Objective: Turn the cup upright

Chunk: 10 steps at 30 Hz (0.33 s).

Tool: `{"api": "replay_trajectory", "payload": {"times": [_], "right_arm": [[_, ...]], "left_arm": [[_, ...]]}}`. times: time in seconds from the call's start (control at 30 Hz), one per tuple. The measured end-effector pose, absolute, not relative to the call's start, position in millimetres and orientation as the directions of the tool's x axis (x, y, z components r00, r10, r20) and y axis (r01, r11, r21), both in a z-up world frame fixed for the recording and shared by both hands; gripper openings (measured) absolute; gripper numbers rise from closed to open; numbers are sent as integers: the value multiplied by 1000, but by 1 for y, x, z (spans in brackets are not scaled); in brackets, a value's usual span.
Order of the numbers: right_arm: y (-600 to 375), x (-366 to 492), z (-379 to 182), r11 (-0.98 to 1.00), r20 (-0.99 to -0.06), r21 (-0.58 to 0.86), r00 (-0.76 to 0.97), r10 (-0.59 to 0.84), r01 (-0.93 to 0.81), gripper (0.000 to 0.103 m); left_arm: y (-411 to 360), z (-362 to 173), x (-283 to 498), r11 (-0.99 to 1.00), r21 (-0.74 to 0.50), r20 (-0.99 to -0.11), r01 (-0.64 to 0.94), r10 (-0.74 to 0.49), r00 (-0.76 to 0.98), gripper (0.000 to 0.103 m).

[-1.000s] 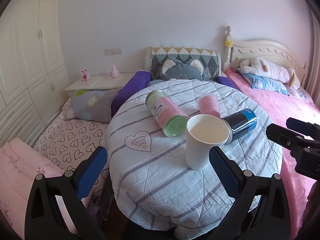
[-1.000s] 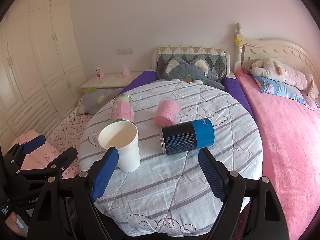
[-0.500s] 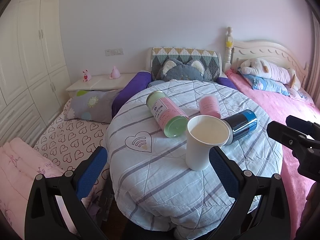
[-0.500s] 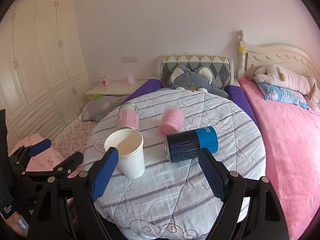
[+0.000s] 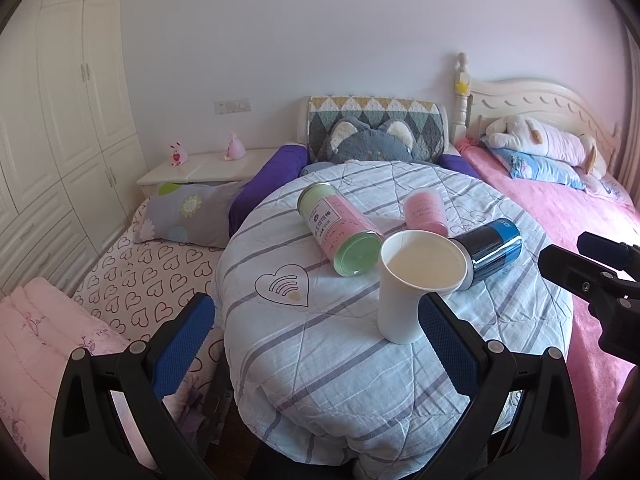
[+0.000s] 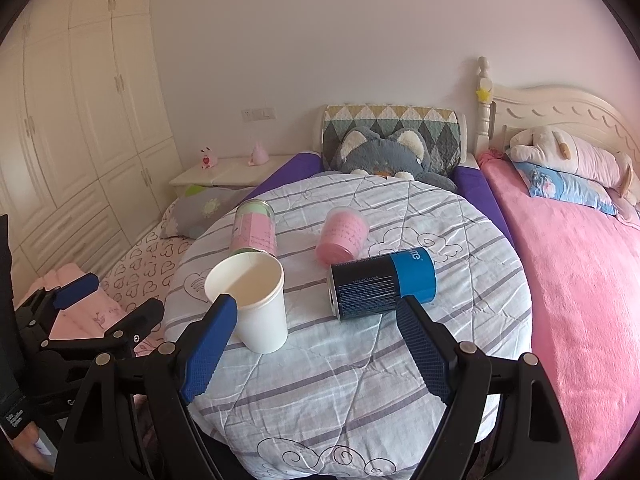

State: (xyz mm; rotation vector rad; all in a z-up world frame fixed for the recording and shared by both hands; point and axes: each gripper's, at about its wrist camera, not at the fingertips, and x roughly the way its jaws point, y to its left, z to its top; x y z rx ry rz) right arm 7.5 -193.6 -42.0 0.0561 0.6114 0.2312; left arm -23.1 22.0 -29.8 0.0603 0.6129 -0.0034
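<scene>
A white paper cup stands upright, mouth up, on the round table with the striped cloth; it also shows in the right wrist view. My left gripper is open and empty, back from the table's near edge, its right finger beside the cup. My right gripper is open and empty, in front of the cup and the cans. Each gripper shows in the other's view, the right gripper at the right edge and the left gripper at the left edge.
On the table lie a pink-and-green can, a small pink cup and a dark blue can. A pink bed is on the right. A heart-print mattress and white wardrobe are on the left.
Both grippers have drawn back and risen a little from the table. The white cup stands unmoved.
</scene>
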Motion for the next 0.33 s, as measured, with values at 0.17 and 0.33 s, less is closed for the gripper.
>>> {"api": "replay_trajectory", "payload": {"times": [0.17,0.33], "right_arm": [[-194,9,-44,973,-571,122,788,229,-195,83],[-192,15,-51,971,-593,127,769,239,-204,83]], "left_arm": [[24,-33,-17,998,65,-585,5,34,810,103],[28,-41,-10,998,59,-618,-3,39,785,103]]}}
